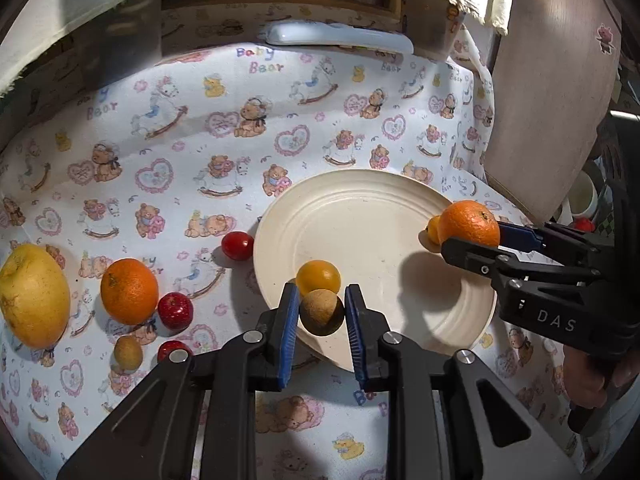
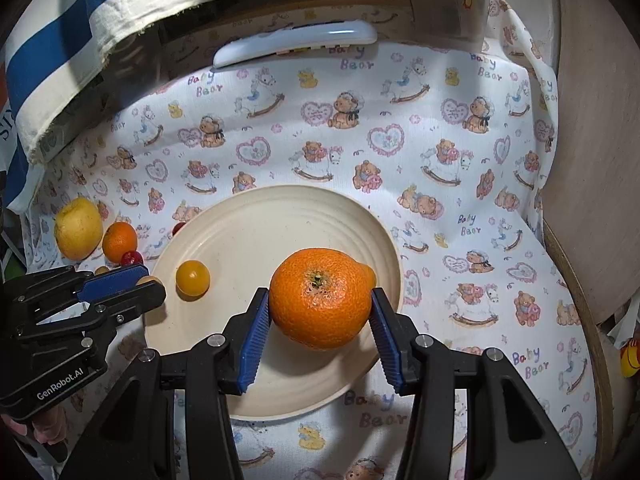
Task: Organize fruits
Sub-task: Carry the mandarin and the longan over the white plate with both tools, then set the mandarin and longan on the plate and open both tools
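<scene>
A cream plate [image 1: 400,240] [image 2: 248,232] lies on the printed cloth. My left gripper [image 1: 322,314] is shut on a small brown round fruit [image 1: 322,312] above the plate's near rim. A yellow cherry tomato [image 1: 319,277] [image 2: 193,278] lies on the plate just beyond it. My right gripper [image 2: 320,304] is shut on a large orange [image 2: 320,298] [image 1: 468,224] over the plate. A small yellow-orange fruit [image 1: 432,229] [image 2: 370,274] peeks from behind the orange.
Left of the plate lie a yellow pomelo-like fruit [image 1: 34,294], another orange [image 1: 129,291], a red tomato [image 1: 237,245], two small red fruits [image 1: 175,311], and a small brown fruit [image 1: 128,353]. A white remote [image 1: 336,36] lies at the back. A wooden board [image 1: 552,100] stands right.
</scene>
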Demonstrator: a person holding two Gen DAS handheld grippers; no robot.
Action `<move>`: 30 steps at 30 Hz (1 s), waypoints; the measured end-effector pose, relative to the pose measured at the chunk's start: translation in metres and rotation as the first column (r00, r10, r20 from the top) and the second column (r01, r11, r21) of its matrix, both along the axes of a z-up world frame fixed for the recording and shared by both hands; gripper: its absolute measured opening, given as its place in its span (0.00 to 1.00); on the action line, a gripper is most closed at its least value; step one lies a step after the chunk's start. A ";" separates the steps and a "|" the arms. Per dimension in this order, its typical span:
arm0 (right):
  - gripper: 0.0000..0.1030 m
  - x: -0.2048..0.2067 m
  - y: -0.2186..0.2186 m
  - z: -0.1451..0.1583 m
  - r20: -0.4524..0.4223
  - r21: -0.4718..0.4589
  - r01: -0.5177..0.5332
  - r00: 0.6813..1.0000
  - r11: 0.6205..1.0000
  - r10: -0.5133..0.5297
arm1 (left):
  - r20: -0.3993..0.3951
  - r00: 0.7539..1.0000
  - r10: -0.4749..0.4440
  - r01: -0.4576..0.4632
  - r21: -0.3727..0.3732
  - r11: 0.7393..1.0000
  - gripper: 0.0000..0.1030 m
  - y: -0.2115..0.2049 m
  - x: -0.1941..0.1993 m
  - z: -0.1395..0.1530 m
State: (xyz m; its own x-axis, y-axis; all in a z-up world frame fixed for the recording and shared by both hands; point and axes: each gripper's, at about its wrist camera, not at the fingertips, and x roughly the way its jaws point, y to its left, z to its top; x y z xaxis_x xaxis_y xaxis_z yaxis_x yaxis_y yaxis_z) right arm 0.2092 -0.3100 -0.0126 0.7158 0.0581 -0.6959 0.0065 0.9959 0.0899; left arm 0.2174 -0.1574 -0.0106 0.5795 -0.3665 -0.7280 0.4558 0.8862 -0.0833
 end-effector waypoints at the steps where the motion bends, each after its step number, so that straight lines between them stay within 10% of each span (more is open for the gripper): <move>1: 0.49 0.001 0.000 -0.001 -0.005 -0.002 -0.001 1.000 1.000 0.001 | -0.007 1.000 -0.004 0.004 0.002 1.000 0.22 -0.002 0.001 -0.002; 30: 0.49 0.008 0.007 -0.011 -0.047 -0.050 -0.006 0.999 0.999 0.004 | 0.000 0.999 -0.040 0.040 0.028 0.999 0.22 -0.012 0.005 -0.020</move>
State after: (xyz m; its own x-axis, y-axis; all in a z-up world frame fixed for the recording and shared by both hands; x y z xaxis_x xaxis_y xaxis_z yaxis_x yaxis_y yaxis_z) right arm 0.2176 -0.3029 -0.0235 0.6819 0.0255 -0.7310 0.0048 0.9992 0.0393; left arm 0.2224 -0.1694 -0.0311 0.5651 -0.3687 -0.7381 0.4911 0.8691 -0.0582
